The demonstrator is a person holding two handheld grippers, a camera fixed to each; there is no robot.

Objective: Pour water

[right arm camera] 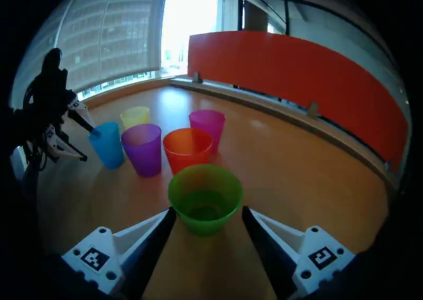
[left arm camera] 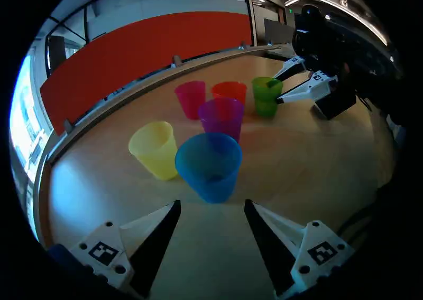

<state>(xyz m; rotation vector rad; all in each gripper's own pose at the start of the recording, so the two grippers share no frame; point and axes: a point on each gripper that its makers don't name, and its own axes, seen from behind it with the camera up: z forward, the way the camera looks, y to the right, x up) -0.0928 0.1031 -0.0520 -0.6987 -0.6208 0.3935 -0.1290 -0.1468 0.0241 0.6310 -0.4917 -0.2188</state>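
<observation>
1. The left gripper [left arm camera: 211, 207] has its fingers spread apart, gripping nothing; the blue cup [left arm camera: 209, 165] stands upright just ahead of their tips.
2. The right gripper [right arm camera: 206, 211] has its fingers spread, with the green cup [right arm camera: 205, 194] upright between their tips; contact unclear.
3. The left gripper view, far off, shows the right gripper's fingers flanking the green cup.

A green cup [right arm camera: 205, 194] stands between the right gripper's [right arm camera: 208, 210] spread fingers on a wooden table [right arm camera: 306, 189]; an orange cup [right arm camera: 186, 148] and a purple cup [right arm camera: 143, 148] stand just behind.
</observation>
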